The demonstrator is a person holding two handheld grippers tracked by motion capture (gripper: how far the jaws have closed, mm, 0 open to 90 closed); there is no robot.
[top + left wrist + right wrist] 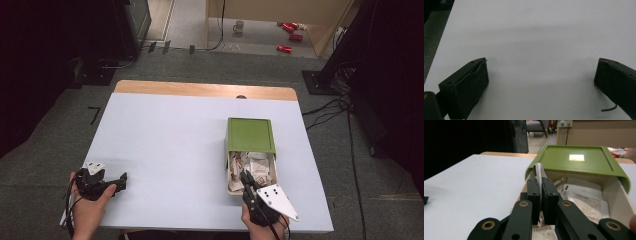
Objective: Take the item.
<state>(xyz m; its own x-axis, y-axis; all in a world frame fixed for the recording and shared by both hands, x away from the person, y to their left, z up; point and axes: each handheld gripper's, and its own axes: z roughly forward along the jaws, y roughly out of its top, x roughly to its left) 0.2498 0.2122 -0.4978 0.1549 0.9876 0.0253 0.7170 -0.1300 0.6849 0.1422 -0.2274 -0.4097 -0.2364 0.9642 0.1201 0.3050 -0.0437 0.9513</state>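
Observation:
A cream box (229,176) with a green sliding lid (250,134) pushed half back stands right of the table's middle, and several paper packets (258,164) lie in its uncovered near half. My right gripper (246,178) hangs over the box's near end, shut on one pale packet. In the right gripper view that packet (539,170) stands upright, pinched between the pads of the right gripper (541,180), with the green lid (576,157) and more packets (584,195) behind. My left gripper (121,181) rests at the table's front left, open; in its own view the left gripper (541,61) holds nothing over the bare white tabletop.
The white tabletop (170,145) has a wooden strip (200,90) along its far edge. Beyond it on the floor are a mug (238,26) and red cans (290,31). Cables (330,110) run across the floor at the right.

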